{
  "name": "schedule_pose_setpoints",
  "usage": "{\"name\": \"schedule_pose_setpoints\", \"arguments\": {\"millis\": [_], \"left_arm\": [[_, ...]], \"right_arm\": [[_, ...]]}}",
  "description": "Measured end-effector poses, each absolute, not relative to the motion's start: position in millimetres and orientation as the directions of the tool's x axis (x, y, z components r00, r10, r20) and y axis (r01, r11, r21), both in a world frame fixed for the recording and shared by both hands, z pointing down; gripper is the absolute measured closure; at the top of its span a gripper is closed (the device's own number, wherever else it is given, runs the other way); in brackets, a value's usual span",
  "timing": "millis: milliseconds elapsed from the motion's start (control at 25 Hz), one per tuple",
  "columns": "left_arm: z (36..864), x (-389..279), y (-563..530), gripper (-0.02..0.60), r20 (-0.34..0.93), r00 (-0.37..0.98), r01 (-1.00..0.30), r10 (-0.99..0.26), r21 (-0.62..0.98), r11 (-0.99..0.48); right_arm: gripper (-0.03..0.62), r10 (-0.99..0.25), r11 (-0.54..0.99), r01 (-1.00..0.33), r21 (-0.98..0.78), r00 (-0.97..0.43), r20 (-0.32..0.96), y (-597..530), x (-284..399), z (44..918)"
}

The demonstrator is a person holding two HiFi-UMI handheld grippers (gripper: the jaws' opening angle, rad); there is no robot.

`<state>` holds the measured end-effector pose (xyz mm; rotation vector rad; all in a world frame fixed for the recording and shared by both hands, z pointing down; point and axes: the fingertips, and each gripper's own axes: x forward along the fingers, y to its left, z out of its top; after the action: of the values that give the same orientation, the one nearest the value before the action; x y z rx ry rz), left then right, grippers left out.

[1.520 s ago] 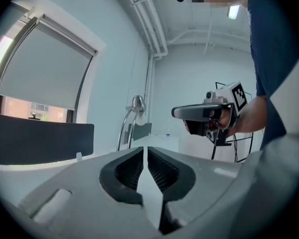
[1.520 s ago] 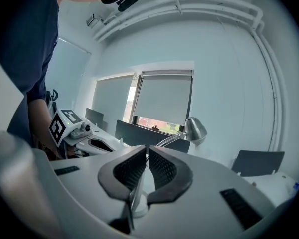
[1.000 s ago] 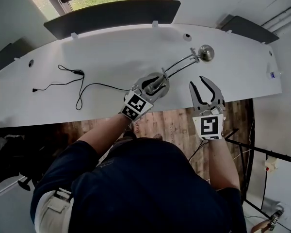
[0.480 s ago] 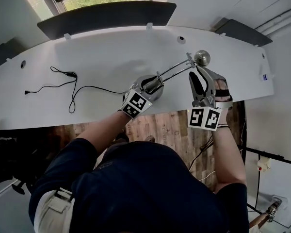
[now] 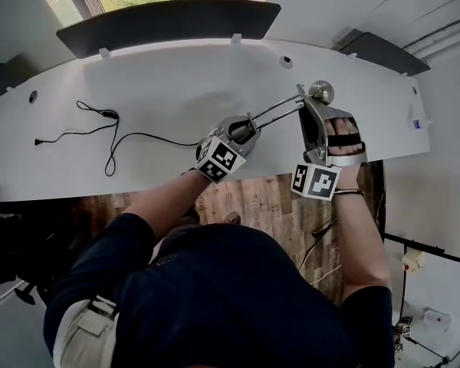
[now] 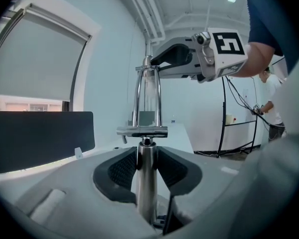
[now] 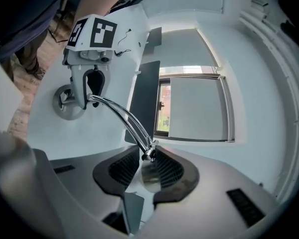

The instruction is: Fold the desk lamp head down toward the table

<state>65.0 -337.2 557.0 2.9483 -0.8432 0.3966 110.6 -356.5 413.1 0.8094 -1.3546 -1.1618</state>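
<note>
A chrome desk lamp stands near the front edge of the white table [image 5: 161, 83]: round base [image 5: 224, 126], curved double-rod arm [image 5: 276, 110], small dome head [image 5: 320, 91]. My left gripper [image 5: 241, 131] has just been closing, and its pads [image 6: 120, 171] press on the upright post [image 6: 146, 183] above the base. My right gripper [image 5: 313, 106], rolled on its side, has also been closing. The lamp head [image 7: 150, 176] sits between its pads [image 7: 169, 171] and touches them. The arm [image 7: 122, 116] runs from there back to the base [image 7: 65, 103].
A thin black cable [image 5: 107, 140] lies looped on the table's left part. Dark panels [image 5: 169, 21] stand along the table's far edge below a window. Wooden floor [image 5: 268, 198] shows past the front edge. A black stand with cables [image 6: 222, 128] is off to the right.
The right gripper moved away from the table's front edge to the lamp head, rolled onto its side and closed round it. The left gripper stayed at the post.
</note>
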Motion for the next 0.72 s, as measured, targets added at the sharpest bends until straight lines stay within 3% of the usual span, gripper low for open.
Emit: {"name": "schedule_pose_setpoints", "arguments": {"millis": [720], "left_arm": [[558,64,-336,0.457,0.234,0.816,-0.537,-0.528,-0.029,-0.843]], "right_arm": [[0.497,-0.933,0.353,-0.089,0.932,-0.108,0.343,-368,136,432]]}}
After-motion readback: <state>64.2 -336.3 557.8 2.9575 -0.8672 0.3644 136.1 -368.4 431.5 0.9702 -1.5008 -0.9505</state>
